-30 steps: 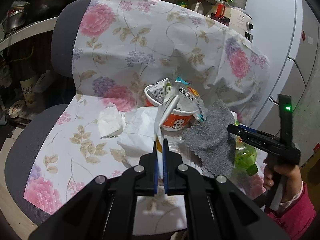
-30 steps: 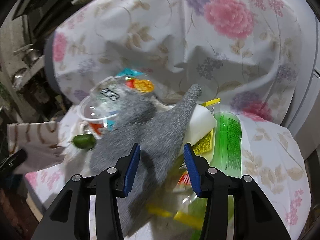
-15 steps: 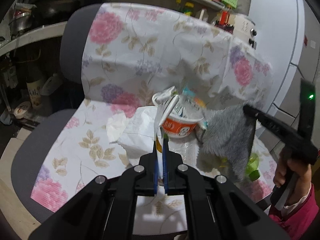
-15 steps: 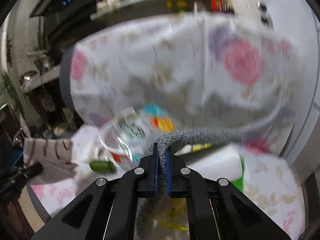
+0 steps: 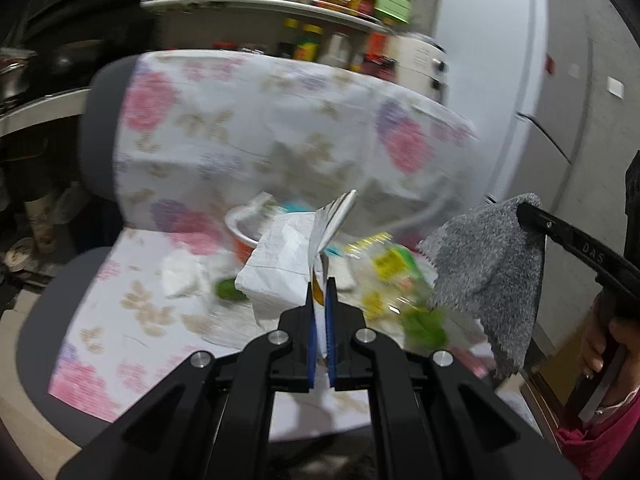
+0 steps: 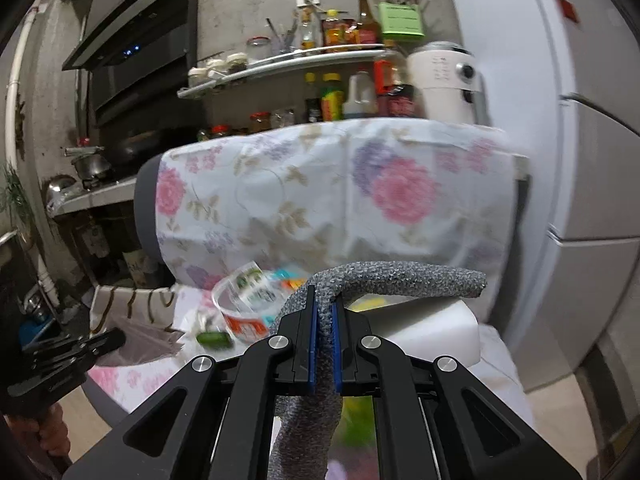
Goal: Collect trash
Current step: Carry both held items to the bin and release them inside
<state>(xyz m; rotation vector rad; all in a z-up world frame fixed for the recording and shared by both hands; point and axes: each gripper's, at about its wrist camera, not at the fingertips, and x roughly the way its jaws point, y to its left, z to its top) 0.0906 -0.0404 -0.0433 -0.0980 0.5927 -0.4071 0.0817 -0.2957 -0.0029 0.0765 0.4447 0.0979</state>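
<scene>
Left claw [image 5: 320, 300] is clamped on a paper bag [image 5: 280, 268] above the chair's floral cloth [image 5: 132, 312]. Right claw [image 6: 325, 316] pinches a gray rag [image 6: 384, 276]; only the left view shows it hanging free at 3 o'clock.

Noodle cup [image 5: 244, 232] on covered chair seat [image 5: 132, 320], tissue [image 5: 180, 276] left of it, cloth [image 5: 492, 268] hanging right

A white paper bag [image 5: 280, 268], crumpled and with its mouth pinched shut in the left tongs [image 5: 320, 304], hung lifted over the middle of the chair seat [image 5: 132, 320]. A grey fuzzy cloth [image 5: 492, 272] dangled from the right tongs [image 6: 325, 316] off the seat's right edge. Behind the bag, toward the seat's back edge, sat an orange-and-white noodle cup [image 6: 240, 308], upright, with wrappers in it. A green bottle cap [image 6: 212, 338] lay just in front of it.
</scene>
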